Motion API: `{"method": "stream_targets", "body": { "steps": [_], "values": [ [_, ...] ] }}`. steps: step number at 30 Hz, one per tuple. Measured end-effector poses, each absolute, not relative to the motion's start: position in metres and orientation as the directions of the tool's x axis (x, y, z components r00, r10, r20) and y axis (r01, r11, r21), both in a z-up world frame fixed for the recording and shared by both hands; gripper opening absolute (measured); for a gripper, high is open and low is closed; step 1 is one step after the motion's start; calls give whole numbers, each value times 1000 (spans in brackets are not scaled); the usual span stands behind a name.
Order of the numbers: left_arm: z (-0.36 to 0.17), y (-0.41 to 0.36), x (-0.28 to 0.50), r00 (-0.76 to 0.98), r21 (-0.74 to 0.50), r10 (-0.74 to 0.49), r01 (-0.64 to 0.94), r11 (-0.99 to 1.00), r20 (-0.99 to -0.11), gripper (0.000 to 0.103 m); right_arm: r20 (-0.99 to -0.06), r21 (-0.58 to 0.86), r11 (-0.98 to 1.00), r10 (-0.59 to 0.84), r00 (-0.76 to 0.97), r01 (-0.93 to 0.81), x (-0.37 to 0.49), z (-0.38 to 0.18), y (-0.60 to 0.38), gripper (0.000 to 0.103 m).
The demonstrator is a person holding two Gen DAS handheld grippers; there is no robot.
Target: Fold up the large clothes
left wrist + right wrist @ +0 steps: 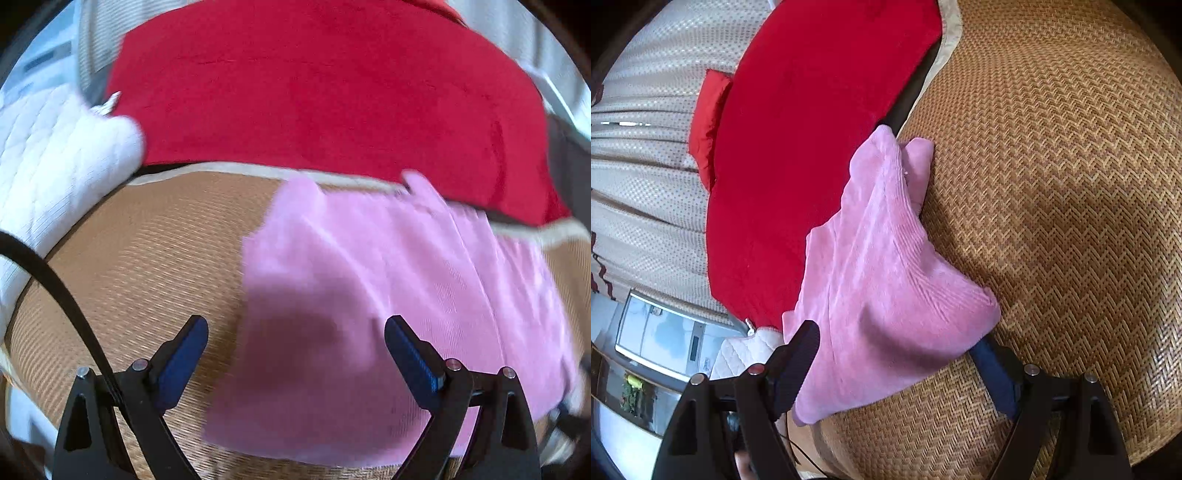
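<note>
A pink ribbed garment point(369, 295) lies folded on a woven straw mat point(140, 266). My left gripper point(295, 343) is open above its near left corner and holds nothing. In the right wrist view the same pink garment point(882, 280) lies bunched on the mat point(1052, 184), its near end between the fingers of my right gripper point(901, 354). The jaws stand wide apart with the cloth draped over the right finger point(993, 376); no grip on the cloth shows.
A red blanket point(325, 92) lies beyond the mat's far edge; it also shows in the right wrist view point(798, 147). A white quilted cloth point(55, 158) sits at the left. A black cable point(55, 288) crosses near my left gripper. Curtains point(646, 155) hang behind.
</note>
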State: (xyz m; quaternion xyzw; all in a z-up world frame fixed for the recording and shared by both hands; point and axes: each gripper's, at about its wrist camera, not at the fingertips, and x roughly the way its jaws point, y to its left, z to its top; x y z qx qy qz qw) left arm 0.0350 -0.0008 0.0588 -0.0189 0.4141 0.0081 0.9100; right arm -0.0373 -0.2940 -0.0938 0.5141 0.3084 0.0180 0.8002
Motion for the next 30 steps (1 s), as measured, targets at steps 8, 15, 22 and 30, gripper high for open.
{"method": "stream_targets", "body": {
  "steps": [8,15,22,30],
  "values": [
    [57,-23,25,656,-7,-10,7,1000,-755,96,-496,814,494,315,809,306,-26,-90,-288,84],
    [54,-59,32,629,-18,-54,63,998,-775,96,-510,803,505,308,803,316,-16,-86,-278,84],
    [51,-64,37,613,-35,-57,48,998,-788,96,-519,788,532,300,800,312,-4,-77,-267,84],
    [53,-65,40,609,-59,-77,49,997,-790,96,-545,767,553,291,786,326,19,-76,-256,84]
  ]
}}
